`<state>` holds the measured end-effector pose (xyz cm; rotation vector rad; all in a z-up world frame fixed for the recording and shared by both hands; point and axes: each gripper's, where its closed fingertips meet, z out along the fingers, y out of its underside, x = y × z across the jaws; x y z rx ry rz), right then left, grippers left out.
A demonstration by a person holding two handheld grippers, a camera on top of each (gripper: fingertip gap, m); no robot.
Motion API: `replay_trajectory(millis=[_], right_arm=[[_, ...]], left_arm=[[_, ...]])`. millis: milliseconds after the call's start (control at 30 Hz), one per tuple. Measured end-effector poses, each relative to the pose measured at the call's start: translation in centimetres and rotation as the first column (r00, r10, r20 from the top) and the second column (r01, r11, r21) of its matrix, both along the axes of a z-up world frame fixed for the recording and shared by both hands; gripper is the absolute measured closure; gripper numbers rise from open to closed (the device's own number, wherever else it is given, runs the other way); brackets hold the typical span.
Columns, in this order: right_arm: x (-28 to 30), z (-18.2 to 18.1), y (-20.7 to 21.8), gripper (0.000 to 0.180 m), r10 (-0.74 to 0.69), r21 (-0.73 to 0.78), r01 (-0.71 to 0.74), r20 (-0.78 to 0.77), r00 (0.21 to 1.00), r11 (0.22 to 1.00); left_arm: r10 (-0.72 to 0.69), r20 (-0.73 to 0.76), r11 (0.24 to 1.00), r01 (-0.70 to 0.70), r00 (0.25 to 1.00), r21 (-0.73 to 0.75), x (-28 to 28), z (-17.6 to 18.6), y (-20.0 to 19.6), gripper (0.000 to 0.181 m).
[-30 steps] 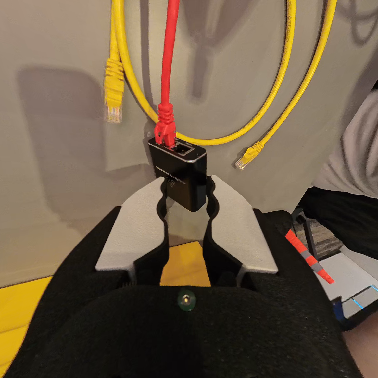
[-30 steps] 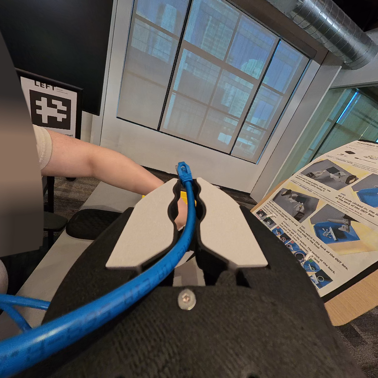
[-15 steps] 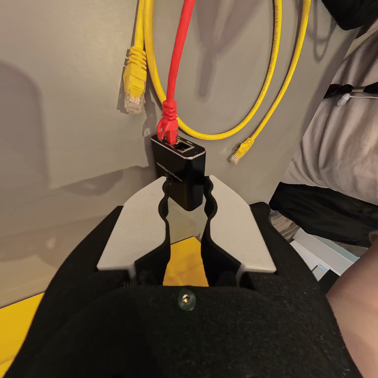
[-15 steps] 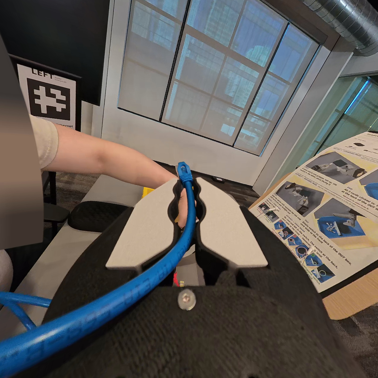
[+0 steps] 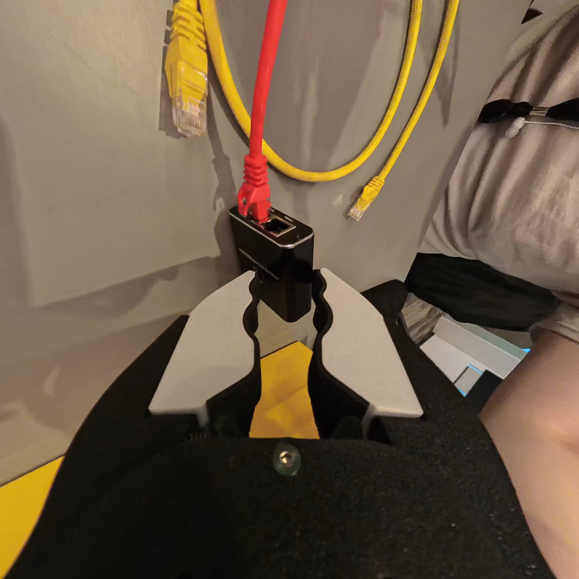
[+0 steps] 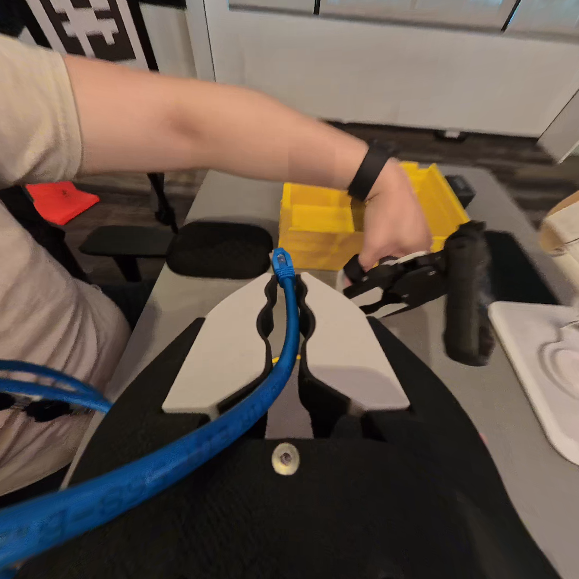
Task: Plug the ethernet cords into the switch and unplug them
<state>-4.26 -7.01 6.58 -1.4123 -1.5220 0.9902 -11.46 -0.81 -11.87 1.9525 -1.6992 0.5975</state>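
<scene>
Two tongs in play. My left tongs [image 5: 283, 279] are clamped on the small black metal switch [image 5: 279, 266], port end pointing away from me, over the grey surface [image 5: 94, 219]. Red ethernet cord [image 5: 261, 103] sits plugged into the switch's left port; the port beside it is empty. One thin yellow ethernet cord [image 5: 391, 125] loops on the surface behind, both plugs loose, one left of the red cord and one right of the switch. My right tongs [image 6: 285, 277] are closed on the blue ethernet cord [image 6: 289, 322] just behind its plug, which sticks out past the tips. Yellow plastic bin [image 6: 316, 225] lies beyond.
</scene>
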Motion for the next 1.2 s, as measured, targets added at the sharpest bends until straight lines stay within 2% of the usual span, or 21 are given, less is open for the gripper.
replay_trajectory(millis=[200,300,400,533,667,800,933,1100,1200], right_arm=[[-3.8,-8.7,-0.6,0.167,-0.035,-0.027,0.043,0.228,0.973,0.999],[-4.6,-12.7,0.3,0.167,-0.074,-0.023,0.083,0.277,0.958,0.996],[-4.9,-14.8,2.0,0.167,-0.110,-0.003,0.116,0.286,0.952,0.993],[-4.9,-16.9,4.0,0.168,-0.143,-0.061,0.168,0.295,0.945,0.984],[-4.8,-18.1,5.4,0.168,-0.185,-0.053,0.211,0.301,0.935,0.976],[-4.7,-18.1,5.8,0.168,-0.184,-0.077,0.214,0.285,0.941,0.974],[-4.6,-18.2,6.3,0.168,-0.213,-0.089,0.246,0.283,0.935,0.965],[-4.7,-18.4,6.3,0.168,-0.213,-0.104,0.251,0.285,0.935,0.962],[-4.7,-18.4,6.4,0.168,-0.218,-0.096,0.253,0.278,0.935,0.963]], left_arm=[[-0.054,0.019,0.998,0.055,0.998,-0.037,-0.1,0.0,0.1,0.150],[-0.090,0.034,0.995,0.091,0.995,-0.037,-0.1,0.1,0.2,0.150],[-0.112,0.043,0.993,0.114,0.993,-0.043,-0.2,0.1,0.2,0.150],[-0.139,0.056,0.988,0.142,0.989,-0.052,-0.2,0.1,0.2,0.150],[-0.174,0.072,0.983,0.177,0.982,-0.045,-0.1,0.0,0.1,0.150],[-0.223,0.085,0.975,0.223,0.971,0.012,0.1,-0.1,0.2,0.141],[-0.256,0.014,0.964,0.254,0.967,0.083,0.1,-1.0,0.2,0.126],[-0.357,-0.083,0.912,0.366,0.931,0.187,-0.6,-2.6,0.3,0.126],[-0.341,-0.073,0.918,0.349,0.937,0.190,-0.5,-2.6,0.3,0.128]])
